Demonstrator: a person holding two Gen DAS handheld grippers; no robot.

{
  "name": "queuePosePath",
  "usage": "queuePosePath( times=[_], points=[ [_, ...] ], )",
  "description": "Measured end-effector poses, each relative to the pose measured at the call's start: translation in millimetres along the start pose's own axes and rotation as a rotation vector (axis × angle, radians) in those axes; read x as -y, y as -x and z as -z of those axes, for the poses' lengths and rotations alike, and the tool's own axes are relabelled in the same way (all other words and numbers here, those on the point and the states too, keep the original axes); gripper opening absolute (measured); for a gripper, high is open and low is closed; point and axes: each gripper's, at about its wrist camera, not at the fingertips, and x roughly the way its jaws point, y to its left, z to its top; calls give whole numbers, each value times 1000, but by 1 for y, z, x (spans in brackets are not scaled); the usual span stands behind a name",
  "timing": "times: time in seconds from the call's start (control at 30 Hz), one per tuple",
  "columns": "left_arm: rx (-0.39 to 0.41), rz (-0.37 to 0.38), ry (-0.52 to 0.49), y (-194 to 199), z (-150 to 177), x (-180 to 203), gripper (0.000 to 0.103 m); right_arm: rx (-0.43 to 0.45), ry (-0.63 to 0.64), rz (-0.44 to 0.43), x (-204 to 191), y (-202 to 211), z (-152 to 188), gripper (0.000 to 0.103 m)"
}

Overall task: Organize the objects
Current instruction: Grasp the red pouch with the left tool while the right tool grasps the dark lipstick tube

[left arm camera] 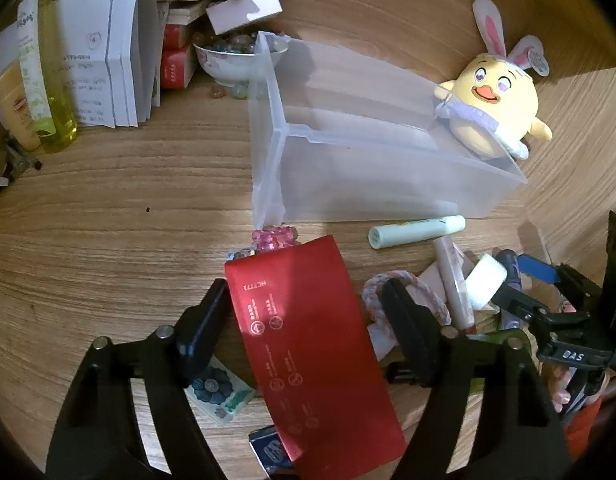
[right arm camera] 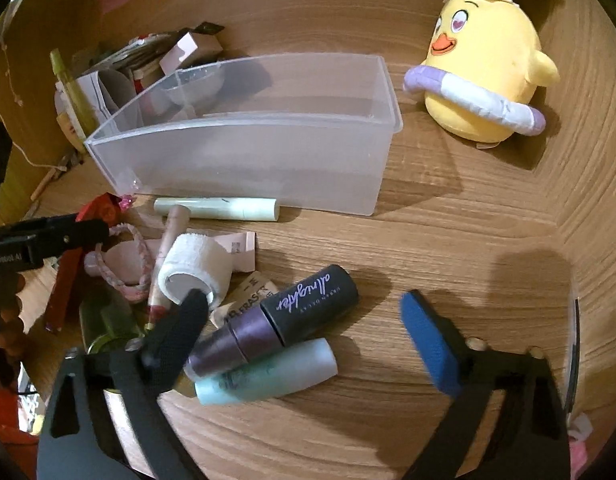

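Note:
A flat red packet (left arm camera: 304, 340) lies on the wooden table between the fingers of my left gripper (left arm camera: 306, 286), which is open; the right finger stands clear of the packet's edge. My right gripper (right arm camera: 304, 298) is open over a dark purple spray bottle (right arm camera: 276, 320) and a mint tube (right arm camera: 268, 376), touching neither. Just beyond both stands an empty clear plastic bin (left arm camera: 348, 184) (right arm camera: 248, 160). In front of it lie a mint stick (right arm camera: 216, 208), a white tape roll (right arm camera: 196, 268), a braided pink hair tie (right arm camera: 120, 264) and pink beads (left arm camera: 274, 238).
A yellow chick plush (right arm camera: 484, 64) sits right of the bin. At the back left are a bowl of marbles (left arm camera: 228, 60), folded leaflets (left arm camera: 108, 72), small boxes and a yellow bottle (left arm camera: 56, 100). A blue-flower sticker pack (left arm camera: 216, 392) lies under my left finger.

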Motion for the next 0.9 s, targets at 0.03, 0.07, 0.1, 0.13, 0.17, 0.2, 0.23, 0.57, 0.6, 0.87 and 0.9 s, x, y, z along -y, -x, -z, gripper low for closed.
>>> queuePosePath(
  times=[0.03,0.07,0.1,0.13,0.17,0.2,0.23,0.57,0.6,0.87,0.9],
  points=[
    [1,1,-1,0,0,0,68,-11,-2,-6,1,-2,0,78],
    [2,2,-2,0,1,0,65,-20,-6,-14,2,-4,0,72],
    [4,1,-4,1,1,0,61,-21,-13,-27,3,-3,1,70],
    [7,-1,-6,1,2,0,58,-18,-20,-28,5,-3,1,66],
    [12,-3,-7,3,2,0,57,-17,-26,-31,6,-2,2,63],
    [15,-4,-9,4,2,1,56,-17,-33,-36,7,-1,2,61],
    [19,-5,-8,5,3,0,55,-17,-41,-43,9,-1,3,57],
    [101,-28,-6,29,7,1,53,32,-74,-23,12,9,5,45],
    [116,-37,-13,34,6,2,53,40,-73,-20,11,11,5,44],
    [195,-59,-25,56,2,10,53,76,-69,-8,11,16,-3,25],
    [202,-58,-25,58,1,10,53,79,-70,-8,11,16,-3,25]
  ],
)
